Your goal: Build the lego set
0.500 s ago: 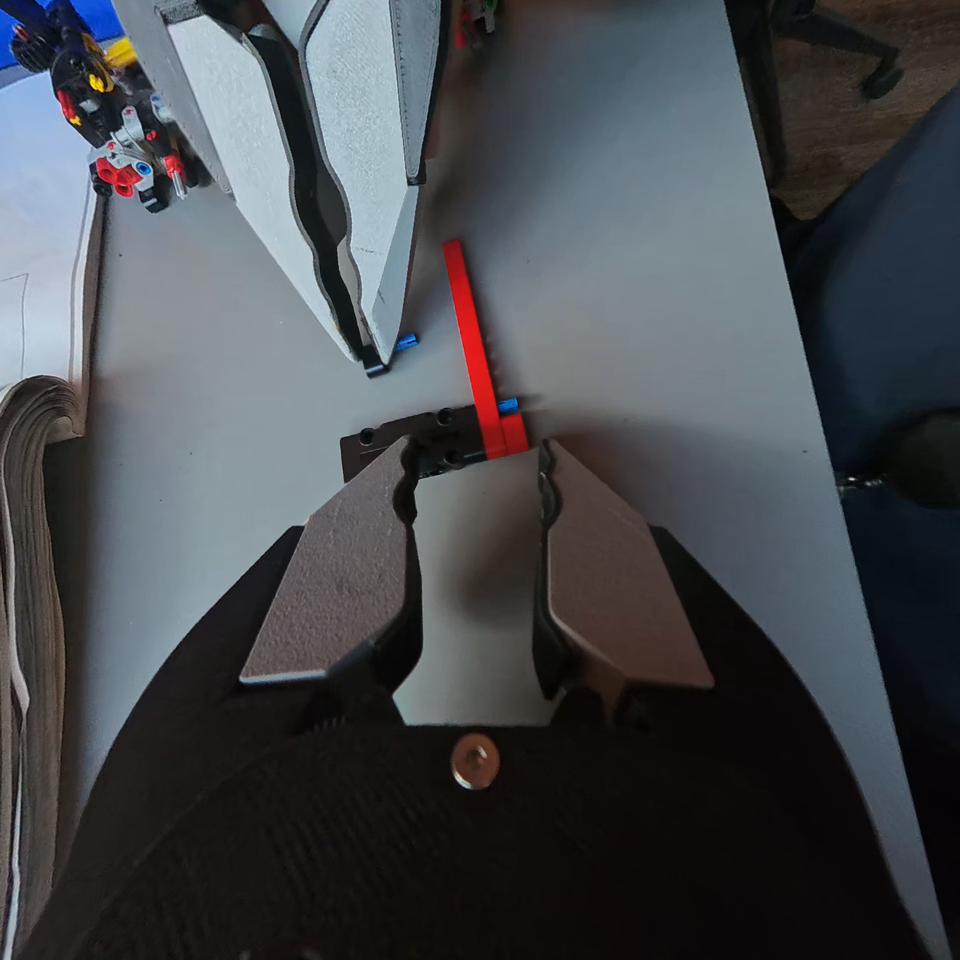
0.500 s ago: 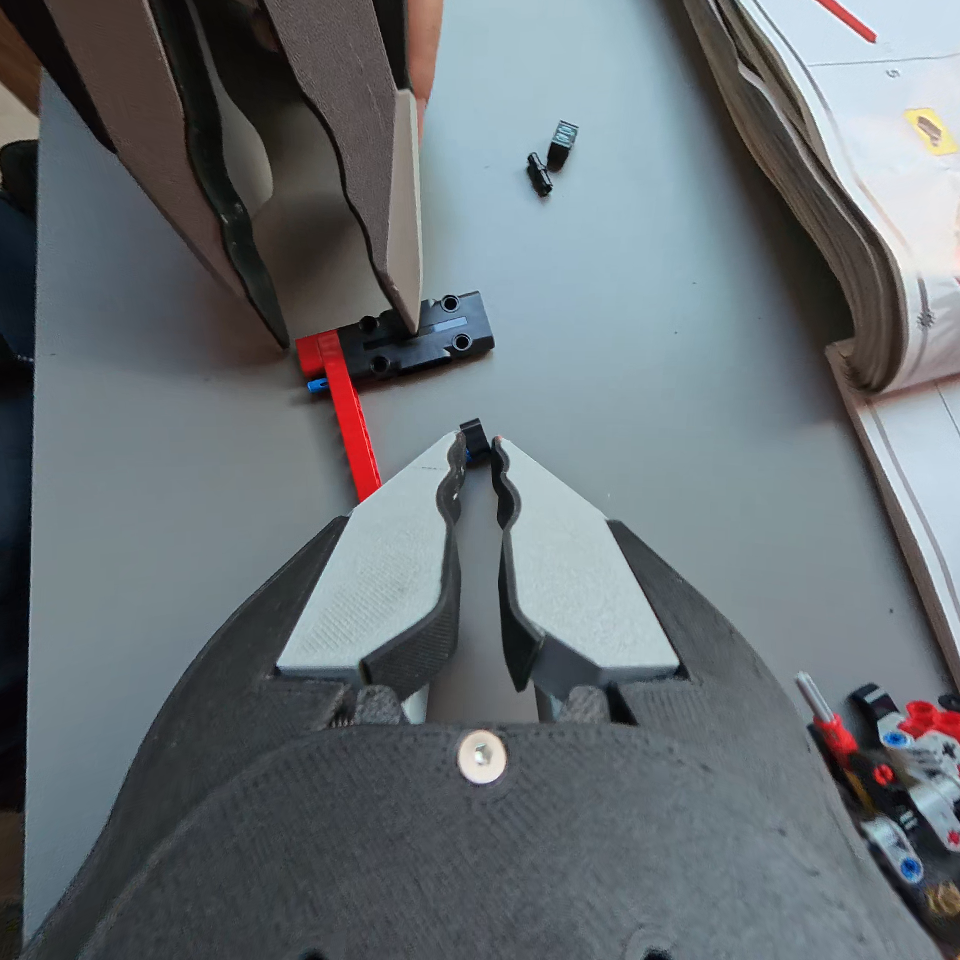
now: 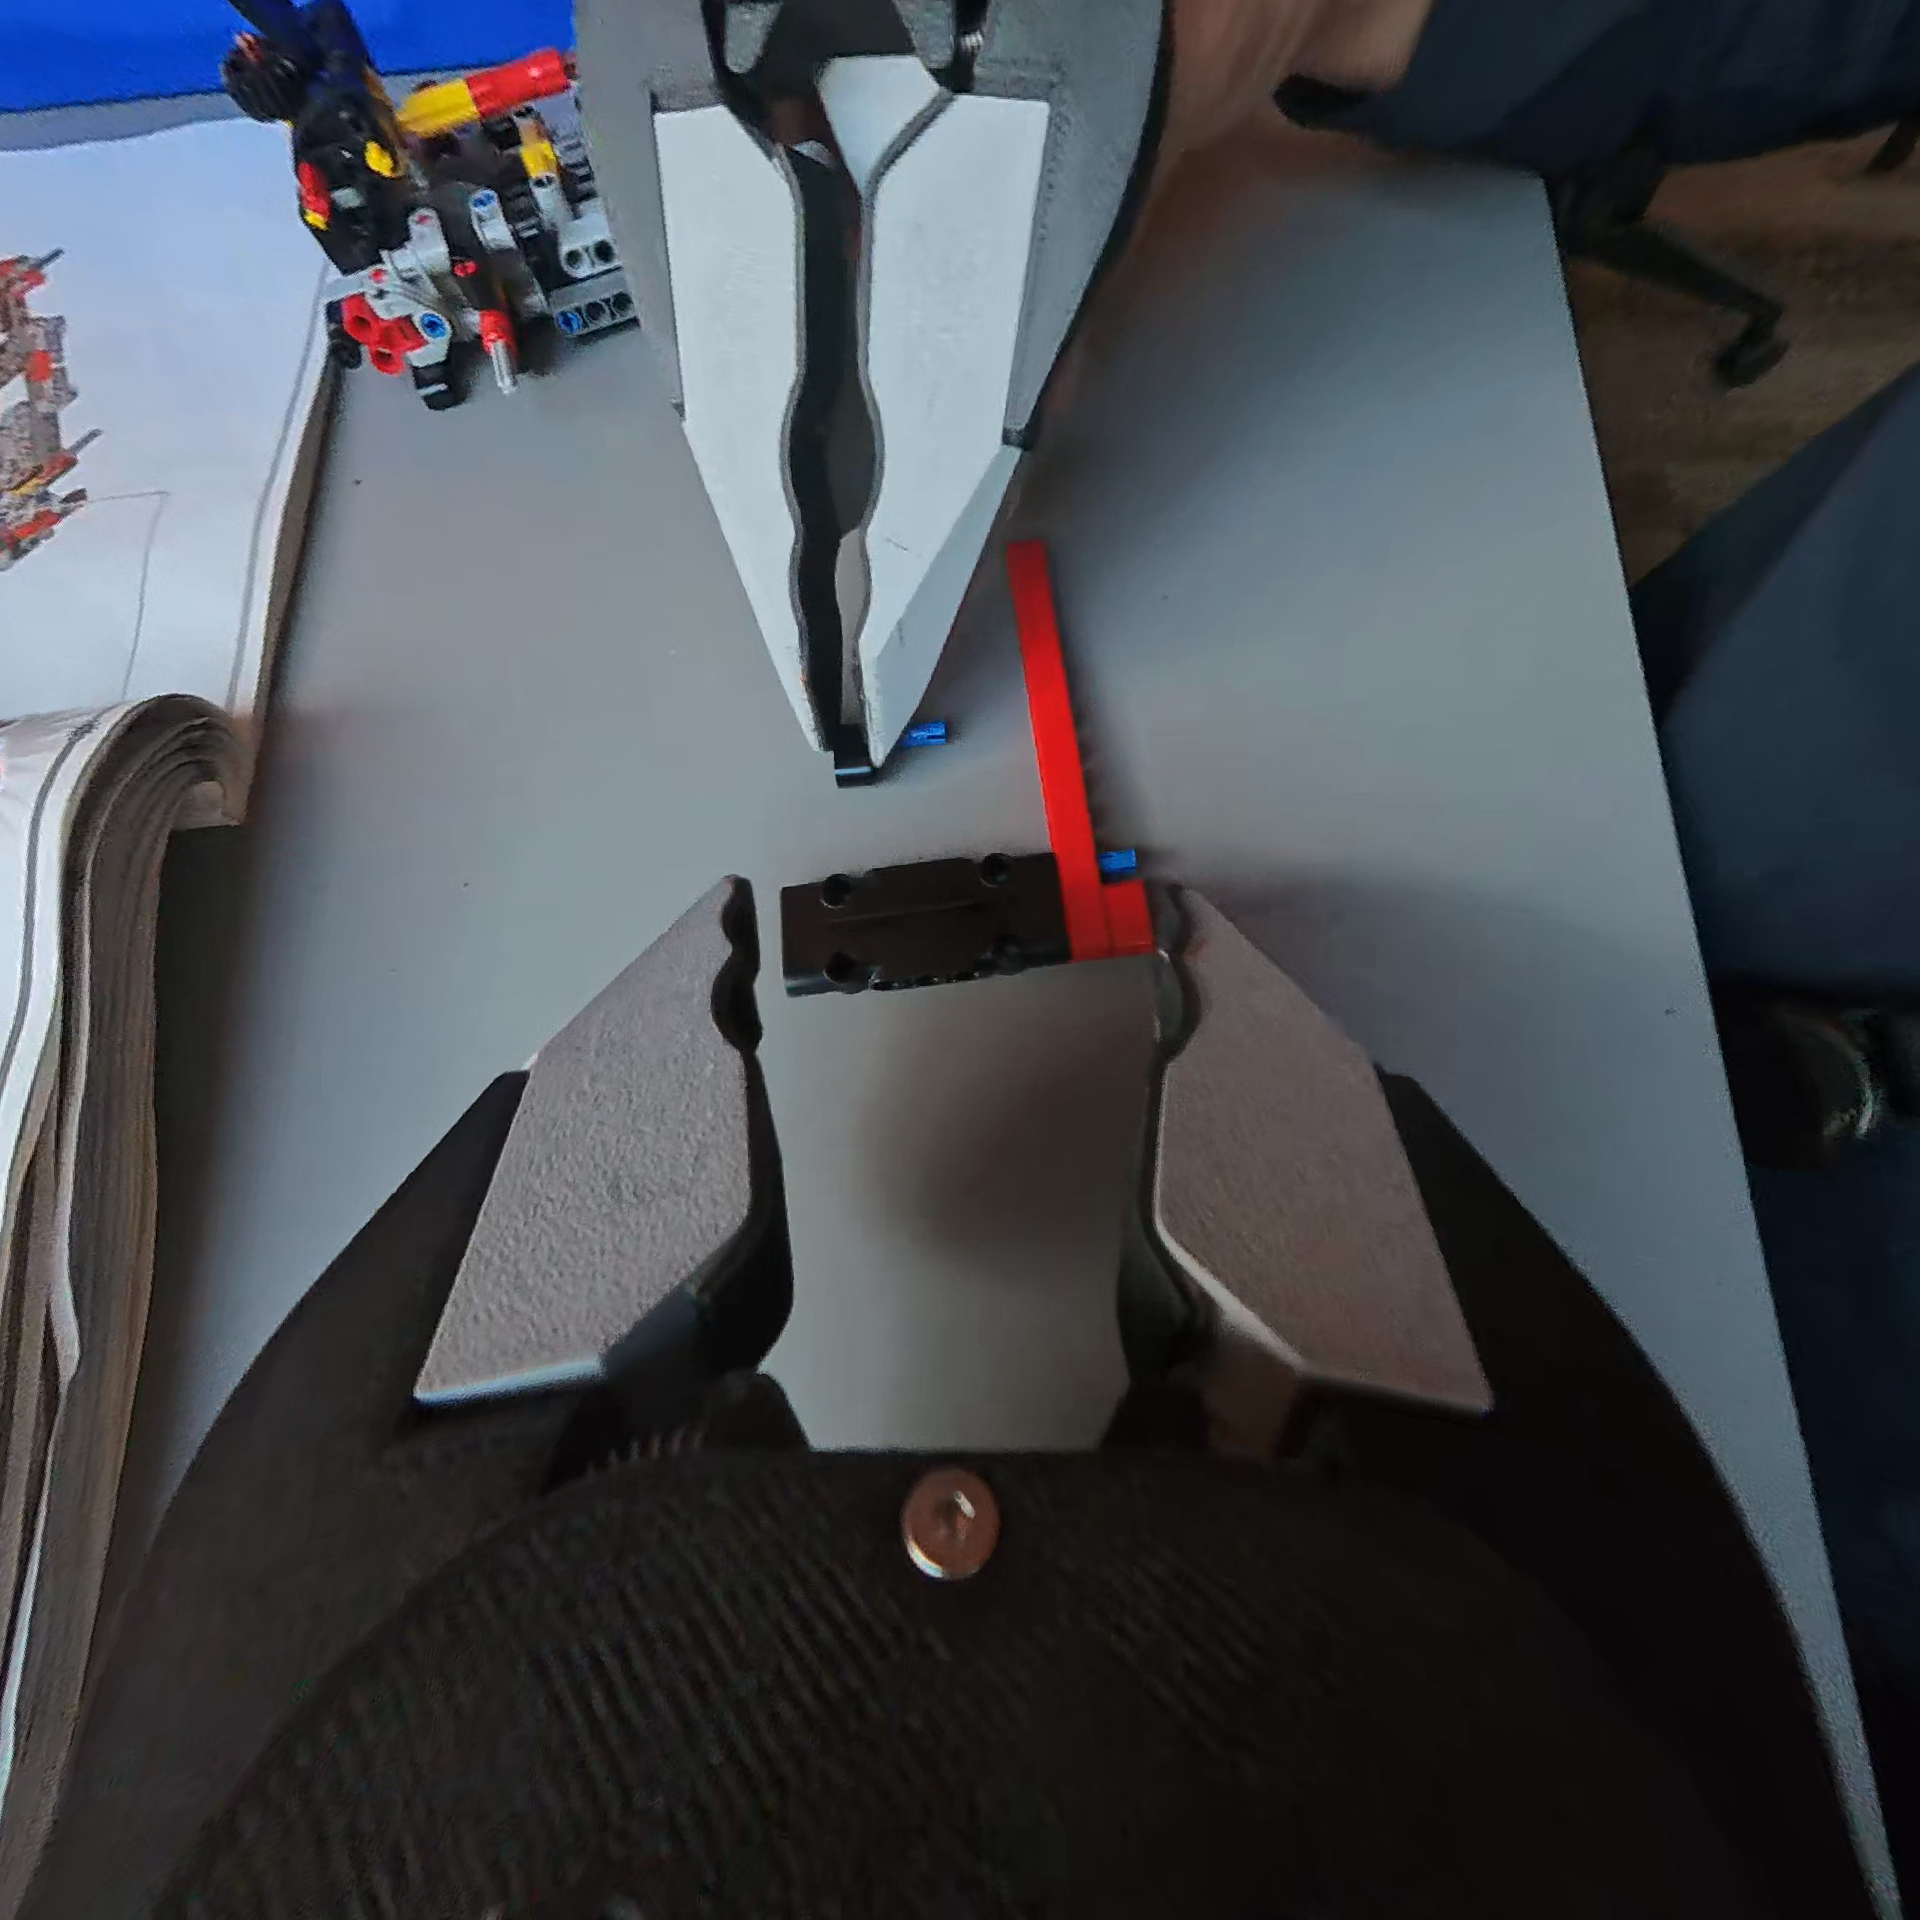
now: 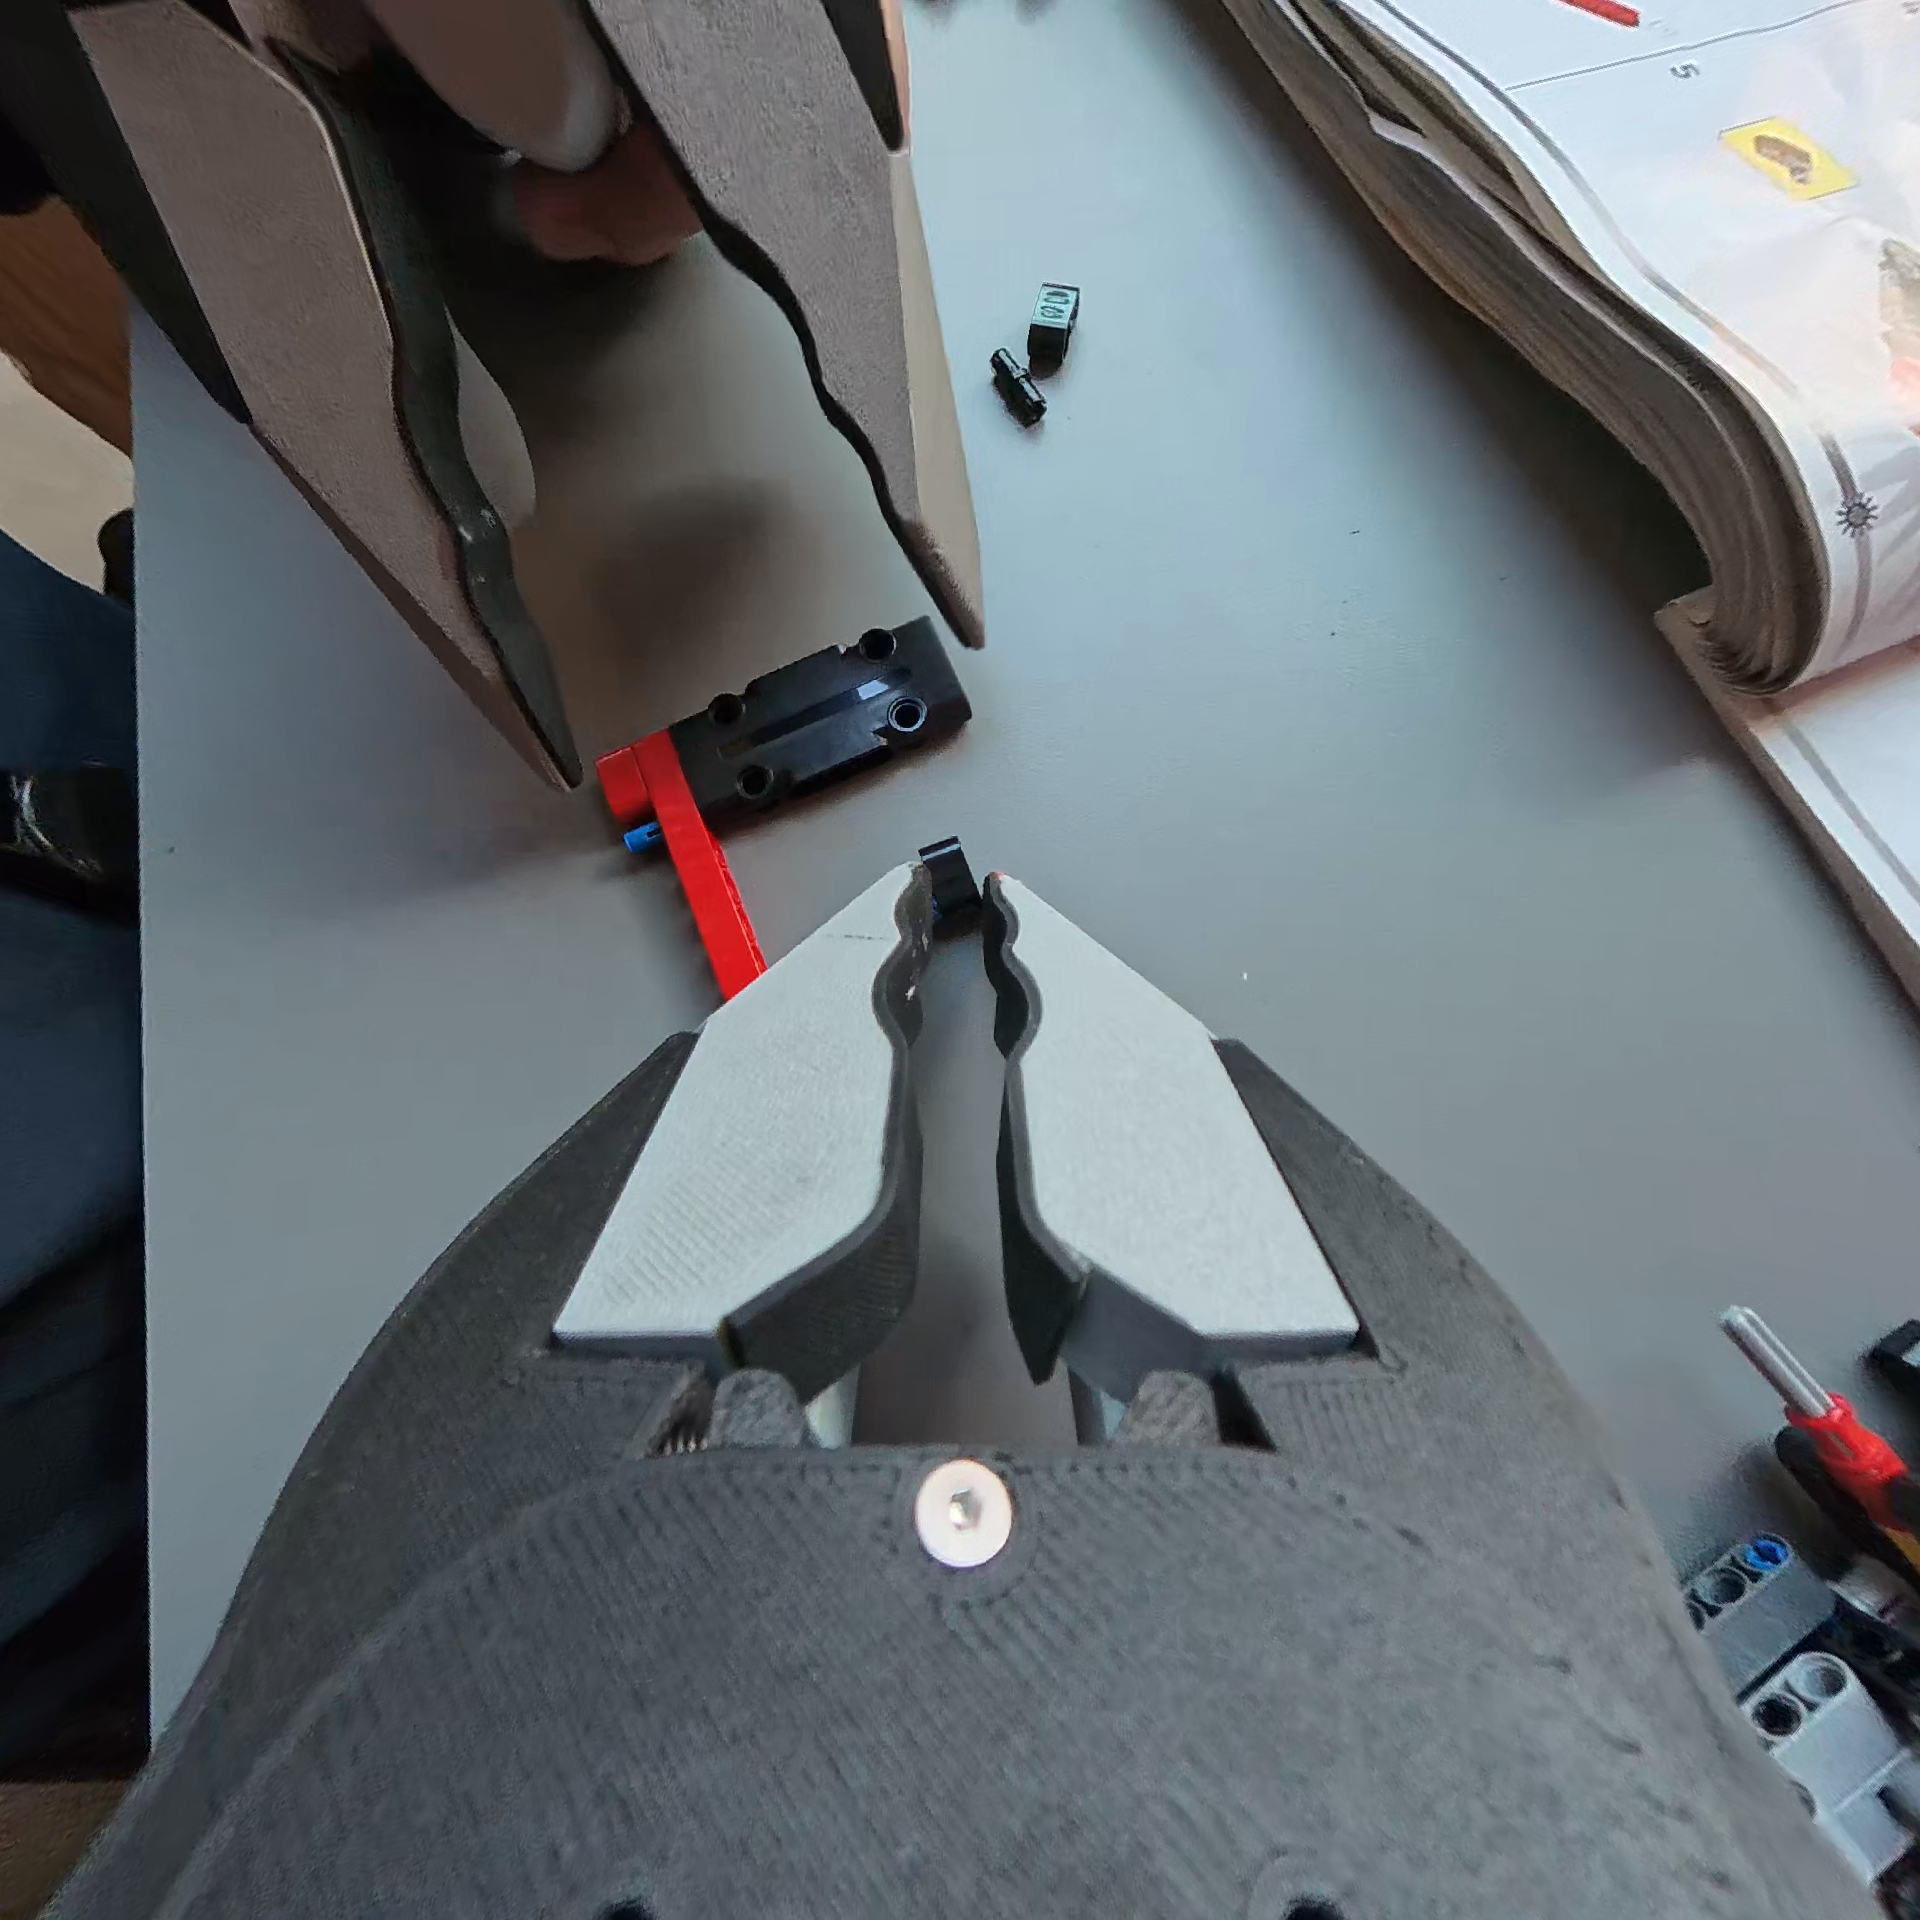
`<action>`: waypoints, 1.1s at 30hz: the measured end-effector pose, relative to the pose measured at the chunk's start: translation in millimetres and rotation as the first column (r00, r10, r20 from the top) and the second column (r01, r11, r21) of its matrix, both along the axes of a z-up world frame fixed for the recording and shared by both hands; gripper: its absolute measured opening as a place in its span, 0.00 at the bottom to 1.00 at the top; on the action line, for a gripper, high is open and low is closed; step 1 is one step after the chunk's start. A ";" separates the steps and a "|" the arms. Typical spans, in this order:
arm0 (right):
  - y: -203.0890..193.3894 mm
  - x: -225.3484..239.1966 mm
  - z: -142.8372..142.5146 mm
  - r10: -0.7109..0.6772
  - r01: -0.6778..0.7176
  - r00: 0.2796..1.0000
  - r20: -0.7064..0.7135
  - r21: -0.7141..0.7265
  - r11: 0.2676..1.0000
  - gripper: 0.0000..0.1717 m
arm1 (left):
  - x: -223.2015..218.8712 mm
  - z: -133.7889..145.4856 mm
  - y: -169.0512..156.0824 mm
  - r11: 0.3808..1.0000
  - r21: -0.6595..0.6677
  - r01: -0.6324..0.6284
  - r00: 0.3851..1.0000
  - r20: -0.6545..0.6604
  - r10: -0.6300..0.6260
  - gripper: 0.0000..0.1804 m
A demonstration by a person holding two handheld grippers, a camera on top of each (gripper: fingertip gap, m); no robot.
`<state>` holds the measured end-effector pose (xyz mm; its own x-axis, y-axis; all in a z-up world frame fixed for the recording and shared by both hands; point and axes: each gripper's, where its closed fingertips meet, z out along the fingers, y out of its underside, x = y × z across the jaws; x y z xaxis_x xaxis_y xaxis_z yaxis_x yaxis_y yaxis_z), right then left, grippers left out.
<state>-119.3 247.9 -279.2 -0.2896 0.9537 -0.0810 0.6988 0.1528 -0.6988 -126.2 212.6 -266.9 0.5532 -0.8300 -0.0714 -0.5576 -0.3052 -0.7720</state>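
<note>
Left gripper [image 3: 951,935] stands wide apart, straddling the flat black plastic block with its red L-shaped beam [image 3: 925,925], long axis crosswise between untouching fingertips. Beyond it, right gripper [image 4: 954,896] pinches a small black clip [image 4: 948,873].

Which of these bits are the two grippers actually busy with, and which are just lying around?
At the grippers:
- black block with red beam, between the open left gripper fingers
- small black piece, pinched by the right gripper

Lying about:
- booklet
- part-built model
- two small black parts
</note>
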 end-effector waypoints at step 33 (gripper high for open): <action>0.6 -3.6 -0.5 0.024 -0.019 0.997 -0.075 0.070 0.997 0.04 | 2.4 -13.3 -2.8 0.991 -0.128 0.034 0.999 -0.008 -0.036 0.42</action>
